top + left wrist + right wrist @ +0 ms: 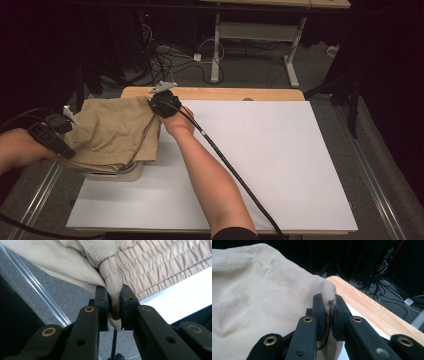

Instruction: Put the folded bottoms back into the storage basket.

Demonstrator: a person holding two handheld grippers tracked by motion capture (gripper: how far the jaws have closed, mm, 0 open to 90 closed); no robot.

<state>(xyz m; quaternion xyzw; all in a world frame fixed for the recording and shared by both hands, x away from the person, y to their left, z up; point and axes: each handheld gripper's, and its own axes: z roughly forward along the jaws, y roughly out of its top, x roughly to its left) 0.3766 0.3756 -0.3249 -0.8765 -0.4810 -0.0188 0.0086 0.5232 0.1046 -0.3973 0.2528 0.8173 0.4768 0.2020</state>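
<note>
Tan shorts [112, 132] lie folded at the table's [280, 165] nine o'clock edge. The left gripper [114, 305] pinches the elastic waistband and the right gripper [329, 312] pinches a far corner, likely keeping the fold flat over a pale box [127, 173].

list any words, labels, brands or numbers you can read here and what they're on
None: no readable text stands anywhere.
The tan shorts show plain cloth and an elastic waistband, with no tag or print in sight.
The white board is blank.
The black jaws of both tools bear only brass rivets and screws, no markings.
The equipment on the floor behind the table is too dark and small to read.
</note>
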